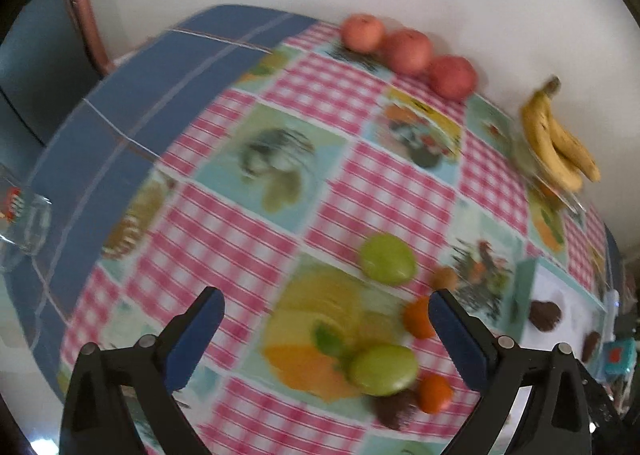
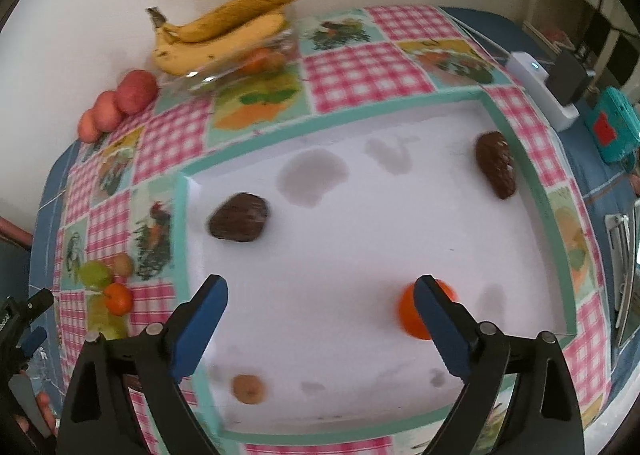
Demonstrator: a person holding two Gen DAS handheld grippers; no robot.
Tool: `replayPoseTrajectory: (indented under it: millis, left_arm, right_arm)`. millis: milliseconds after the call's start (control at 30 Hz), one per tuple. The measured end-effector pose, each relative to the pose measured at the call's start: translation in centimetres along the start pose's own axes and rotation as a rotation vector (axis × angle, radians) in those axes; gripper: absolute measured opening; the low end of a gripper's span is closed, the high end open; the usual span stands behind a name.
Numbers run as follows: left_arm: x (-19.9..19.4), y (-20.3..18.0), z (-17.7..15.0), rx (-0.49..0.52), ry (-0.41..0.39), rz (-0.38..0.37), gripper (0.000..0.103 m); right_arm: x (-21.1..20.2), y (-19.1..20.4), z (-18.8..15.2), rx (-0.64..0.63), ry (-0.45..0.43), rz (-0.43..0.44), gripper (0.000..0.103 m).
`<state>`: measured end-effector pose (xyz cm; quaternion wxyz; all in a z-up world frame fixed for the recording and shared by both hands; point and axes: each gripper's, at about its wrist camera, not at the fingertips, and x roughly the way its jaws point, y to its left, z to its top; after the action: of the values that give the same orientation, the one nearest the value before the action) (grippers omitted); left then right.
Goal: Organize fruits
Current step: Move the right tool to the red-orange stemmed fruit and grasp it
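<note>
Right wrist view: right gripper (image 2: pixel 320 319) over the white tray (image 2: pixel 360 255), fingers (image 2: pixel 204 311) wide, empty.

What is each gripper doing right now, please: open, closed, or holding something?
Left gripper: open, holding nothing, above the loose fruit on the tablecloth.
Right gripper: open, holding nothing, over the white tray.

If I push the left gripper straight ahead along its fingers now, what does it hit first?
Probably the near round green fruit, low between the open left gripper fingers, over the checked pink tablecloth. Blur makes depth uncertain.
</note>
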<state>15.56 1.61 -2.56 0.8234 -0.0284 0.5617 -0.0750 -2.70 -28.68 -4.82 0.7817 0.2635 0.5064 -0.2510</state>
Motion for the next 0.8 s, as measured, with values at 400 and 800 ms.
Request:
replayPoseTrajectory:
  millis: [400, 800]
  left_arm:
    - [-1.0, 3.2, 0.9, -0.064, -0.053, 0.021, 0.103]
    - [1.2, 2.3, 0.1, -0.046, 0.046, -0.020, 0.103]
  right_arm:
    - [-0.3, 8.0, -0.8, -0.106, 0.030, 0.130, 0.094]
    - [0.8, 13.0, -3.0, -0.265, 0.074, 0.128, 0.085]
